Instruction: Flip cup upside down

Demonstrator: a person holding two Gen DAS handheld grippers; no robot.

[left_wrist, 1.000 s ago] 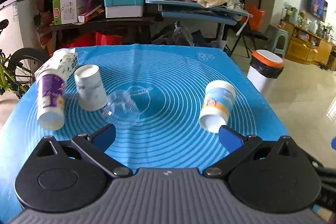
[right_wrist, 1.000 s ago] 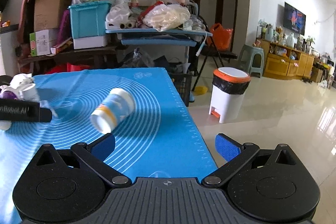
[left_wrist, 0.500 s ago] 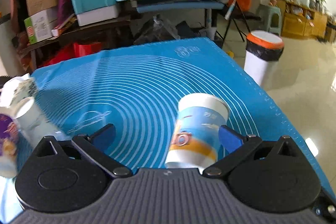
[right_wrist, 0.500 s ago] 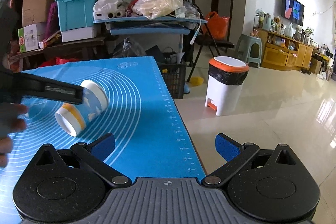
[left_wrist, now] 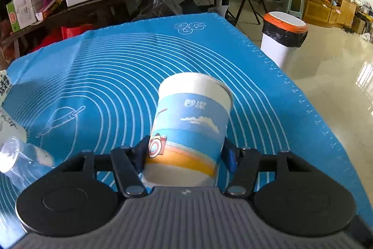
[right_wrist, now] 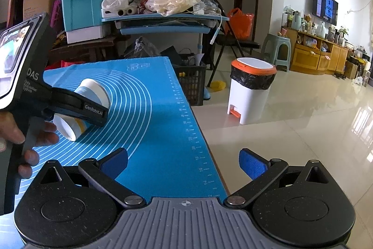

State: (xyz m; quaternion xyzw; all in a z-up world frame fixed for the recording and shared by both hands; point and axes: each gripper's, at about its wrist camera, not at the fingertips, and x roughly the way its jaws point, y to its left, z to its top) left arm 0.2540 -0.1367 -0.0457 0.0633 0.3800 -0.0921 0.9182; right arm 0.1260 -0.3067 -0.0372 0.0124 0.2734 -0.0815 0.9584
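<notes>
A paper cup (left_wrist: pixel 188 132) with a blue, white and orange print lies tilted on its side on the blue mat (left_wrist: pixel 112 67), its base pointing away from me. My left gripper (left_wrist: pixel 186 155) is shut on the cup, one pad on each side near its rim end. In the right wrist view the cup (right_wrist: pixel 93 91) shows held between the left gripper's fingers (right_wrist: pixel 91 109), rim toward the front left. My right gripper (right_wrist: pixel 183 165) is open and empty above the mat's right front edge.
A clear plastic cup (left_wrist: pixel 21 160) and other cups lie at the mat's left edge. The mat's right edge (right_wrist: pixel 198 144) drops to a tiled floor with a white bin (right_wrist: pixel 251 90). A cluttered desk and boxes (right_wrist: pixel 163 15) stand behind.
My left gripper moved forward and right to the printed cup and closed on it. The right gripper stayed open and shifted slightly.
</notes>
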